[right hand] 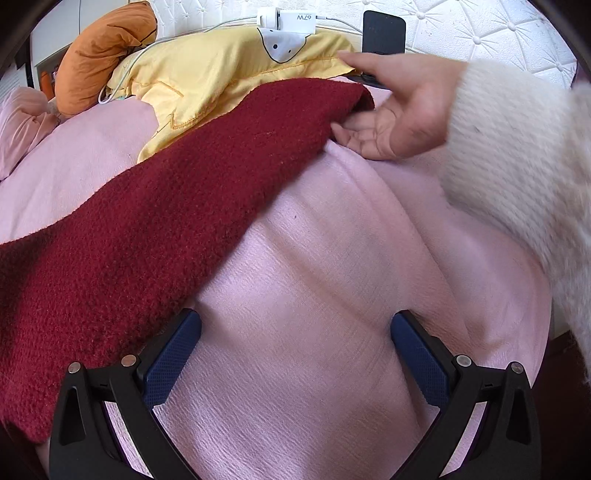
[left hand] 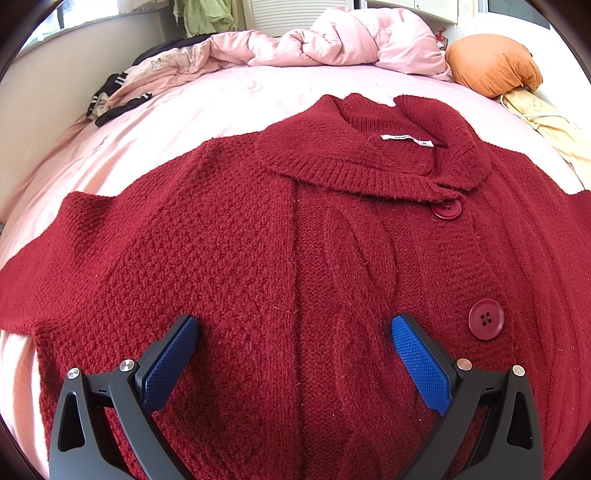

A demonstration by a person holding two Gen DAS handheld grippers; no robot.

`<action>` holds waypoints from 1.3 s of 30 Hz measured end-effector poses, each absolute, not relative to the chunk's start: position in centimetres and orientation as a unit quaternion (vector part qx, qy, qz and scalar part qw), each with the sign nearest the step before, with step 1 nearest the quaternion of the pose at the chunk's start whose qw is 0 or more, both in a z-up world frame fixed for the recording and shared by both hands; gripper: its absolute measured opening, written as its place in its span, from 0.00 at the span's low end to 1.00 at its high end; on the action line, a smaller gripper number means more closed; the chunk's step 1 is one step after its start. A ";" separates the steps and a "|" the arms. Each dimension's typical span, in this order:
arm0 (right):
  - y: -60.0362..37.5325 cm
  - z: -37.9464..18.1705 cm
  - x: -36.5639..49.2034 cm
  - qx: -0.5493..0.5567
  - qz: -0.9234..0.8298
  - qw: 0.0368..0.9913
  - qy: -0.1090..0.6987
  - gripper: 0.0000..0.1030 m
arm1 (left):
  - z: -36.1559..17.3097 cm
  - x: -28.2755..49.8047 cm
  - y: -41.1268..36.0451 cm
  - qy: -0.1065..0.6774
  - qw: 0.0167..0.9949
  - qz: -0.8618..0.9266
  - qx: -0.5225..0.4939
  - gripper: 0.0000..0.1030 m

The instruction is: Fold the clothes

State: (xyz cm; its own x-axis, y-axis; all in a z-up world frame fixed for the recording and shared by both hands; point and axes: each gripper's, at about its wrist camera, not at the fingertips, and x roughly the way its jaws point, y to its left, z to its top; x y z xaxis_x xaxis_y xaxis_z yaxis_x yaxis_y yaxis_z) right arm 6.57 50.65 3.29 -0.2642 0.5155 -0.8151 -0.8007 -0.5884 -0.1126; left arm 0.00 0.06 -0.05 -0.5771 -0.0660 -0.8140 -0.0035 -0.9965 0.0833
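Observation:
A dark red knit cardigan [left hand: 229, 258] lies spread front up on the pink bed sheet [left hand: 155, 122], collar at the far side, with two red buttons [left hand: 486, 319] down its front. My left gripper [left hand: 295, 325] is open and empty, hovering just above the cardigan's chest. In the right wrist view one red sleeve [right hand: 177, 192] stretches diagonally across the sheet, its cuff at a bare hand [right hand: 391, 114] in a white fluffy sleeve. My right gripper [right hand: 295, 325] is open and empty over bare sheet [right hand: 332, 295], its left finger next to the sleeve's edge.
A crumpled pink duvet [left hand: 332, 40] and dark clothes [left hand: 114, 99] lie at the bed's far side. An orange cushion [left hand: 491, 62] and a yellow pillow [right hand: 229, 62] sit near the headboard, with a white charger [right hand: 291, 16] and a dark phone [right hand: 384, 33].

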 end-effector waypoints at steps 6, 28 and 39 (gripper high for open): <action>51.0 3.3 7.0 -0.434 0.778 0.423 0.166 1.00 | -0.1 0.0 0.1 -0.038 0.018 -0.887 0.460 1.00; 51.0 3.3 7.4 -0.435 0.778 0.423 0.166 1.00 | 0.0 0.1 0.0 -0.038 0.018 -0.887 0.460 1.00; 51.0 3.3 7.3 -0.435 0.776 0.426 0.165 1.00 | 0.0 0.0 0.0 -0.038 0.018 -0.887 0.460 1.00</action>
